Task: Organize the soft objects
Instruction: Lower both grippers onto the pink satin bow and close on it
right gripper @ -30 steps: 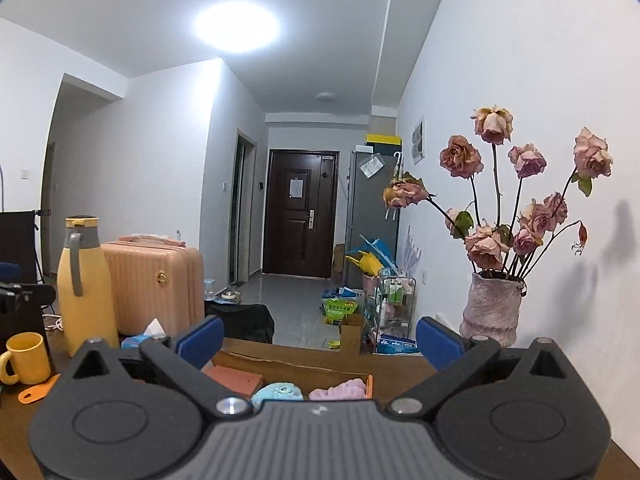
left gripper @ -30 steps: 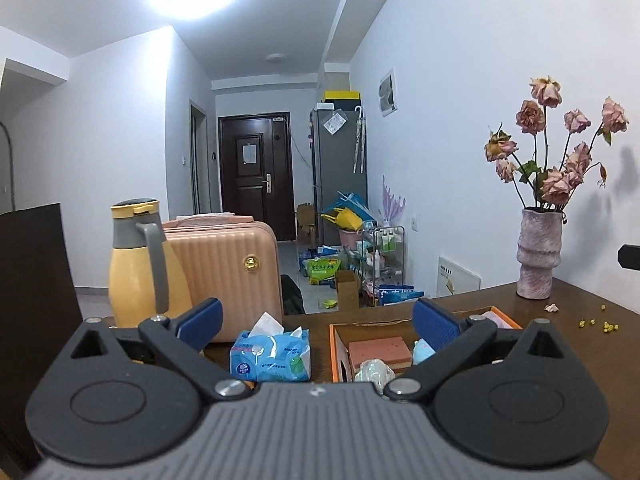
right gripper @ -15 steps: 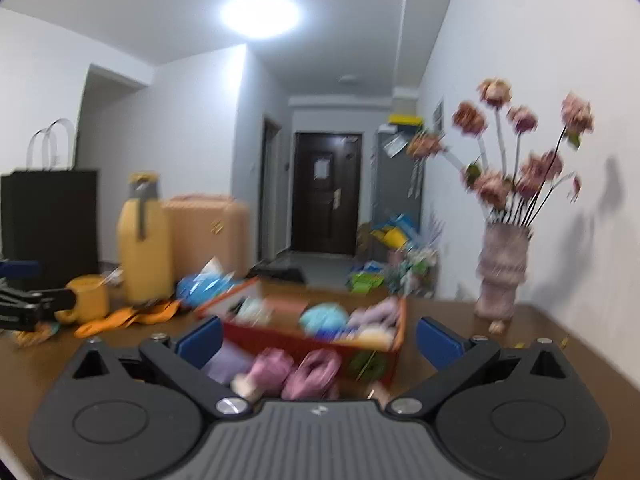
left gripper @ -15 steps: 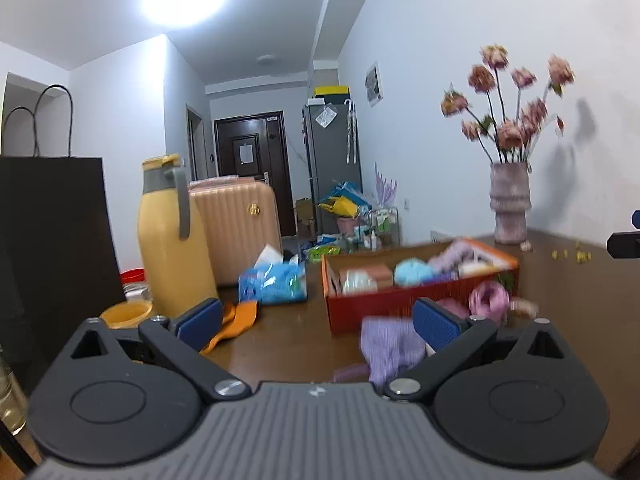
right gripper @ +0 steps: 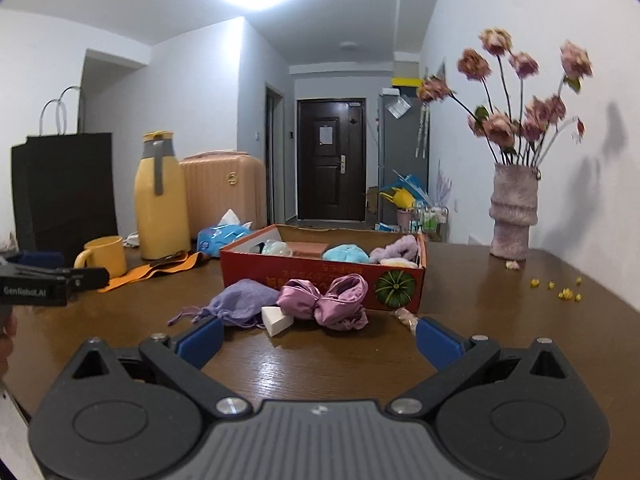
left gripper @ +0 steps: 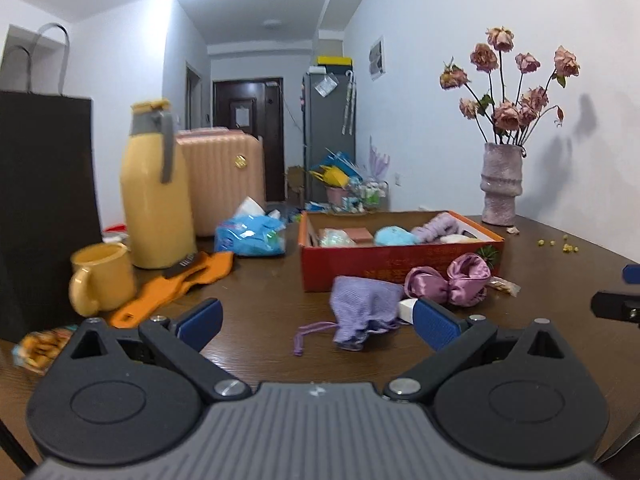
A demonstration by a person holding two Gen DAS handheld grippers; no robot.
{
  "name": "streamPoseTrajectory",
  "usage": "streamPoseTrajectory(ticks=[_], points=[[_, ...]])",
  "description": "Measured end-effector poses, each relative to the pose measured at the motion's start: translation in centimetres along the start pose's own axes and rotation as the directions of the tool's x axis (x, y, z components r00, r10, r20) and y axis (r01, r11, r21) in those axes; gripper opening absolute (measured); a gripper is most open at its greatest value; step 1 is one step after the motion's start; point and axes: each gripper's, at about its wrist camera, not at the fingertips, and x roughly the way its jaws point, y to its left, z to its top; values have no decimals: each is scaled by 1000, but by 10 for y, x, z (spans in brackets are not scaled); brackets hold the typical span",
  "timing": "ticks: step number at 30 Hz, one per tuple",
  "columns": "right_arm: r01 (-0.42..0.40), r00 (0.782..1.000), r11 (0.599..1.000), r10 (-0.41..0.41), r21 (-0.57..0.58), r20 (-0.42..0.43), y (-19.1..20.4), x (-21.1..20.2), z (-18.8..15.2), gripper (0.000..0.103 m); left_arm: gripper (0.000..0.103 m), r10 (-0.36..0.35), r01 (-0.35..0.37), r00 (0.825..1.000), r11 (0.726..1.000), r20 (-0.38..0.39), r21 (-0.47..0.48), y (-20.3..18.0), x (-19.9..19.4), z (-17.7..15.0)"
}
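Note:
A red cardboard box (left gripper: 360, 268) (right gripper: 320, 276) stands on the brown table and holds a blue plush (left gripper: 394, 236) (right gripper: 346, 254), a lilac headband (right gripper: 396, 250) and other soft pieces. In front of it lie a lilac drawstring pouch (left gripper: 364, 304) (right gripper: 244, 302), a pink satin bow (left gripper: 452, 280) (right gripper: 328, 300) and a small white block (right gripper: 276, 318). My left gripper (left gripper: 316, 320) hovers open just short of the pouch. To the right, my right gripper (right gripper: 319, 342) is open and empty, a little short of the bow.
At the left stand a yellow thermos (left gripper: 156, 192), a yellow mug (left gripper: 100, 276), an orange cloth (left gripper: 176, 288), a blue tissue pack (left gripper: 252, 236) and a black paper bag (left gripper: 40, 200). A vase of dried roses (right gripper: 514, 216) and yellow crumbs (right gripper: 564, 292) sit at the right.
Both grippers have drawn back from the box and tipped down, so the pouch, bow and table front have come into view. Both stay open.

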Motion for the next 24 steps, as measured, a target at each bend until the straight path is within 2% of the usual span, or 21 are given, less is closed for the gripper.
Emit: streamPoseTrajectory(ticks=[4, 9, 10, 12, 16, 19, 20, 21, 23, 24], points=[[-2, 998, 999, 5, 50, -62, -17, 29, 0, 92, 101, -48, 49, 998, 998, -30, 26, -17, 32, 7], [-7, 994, 991, 22, 136, -110, -42, 77, 11, 81, 83, -171, 172, 983, 985, -64, 12, -39, 86, 28], [-6, 994, 989, 22, 149, -112, -47, 86, 14, 79, 77, -182, 183, 981, 983, -73, 13, -45, 99, 32], [-10, 994, 983, 30, 183, -108, -55, 111, 21, 75, 73, -202, 204, 974, 979, -104, 11, -54, 131, 39], [-22, 991, 970, 54, 244, -126, -67, 165, 32, 62, 70, -247, 247, 947, 969, -204, -27, -68, 193, 44], [-17, 979, 964, 70, 267, -190, -70, 204, 28, 52, 70, -262, 254, 924, 965, -278, -65, -72, 224, 38], [-15, 973, 960, 78, 279, -215, -72, 214, 24, 45, 68, -274, 262, 915, 962, -296, -78, -72, 231, 35], [-20, 969, 954, 92, 298, -230, -73, 222, 19, 40, 60, -289, 275, 907, 957, -305, -89, -72, 236, 32], [-23, 965, 942, 108, 334, -237, -78, 229, 12, 38, 36, -335, 320, 886, 942, -320, -101, -72, 242, 27], [-29, 964, 940, 116, 339, -238, -79, 231, 10, 34, 34, -352, 335, 880, 936, -321, -107, -73, 243, 25]])
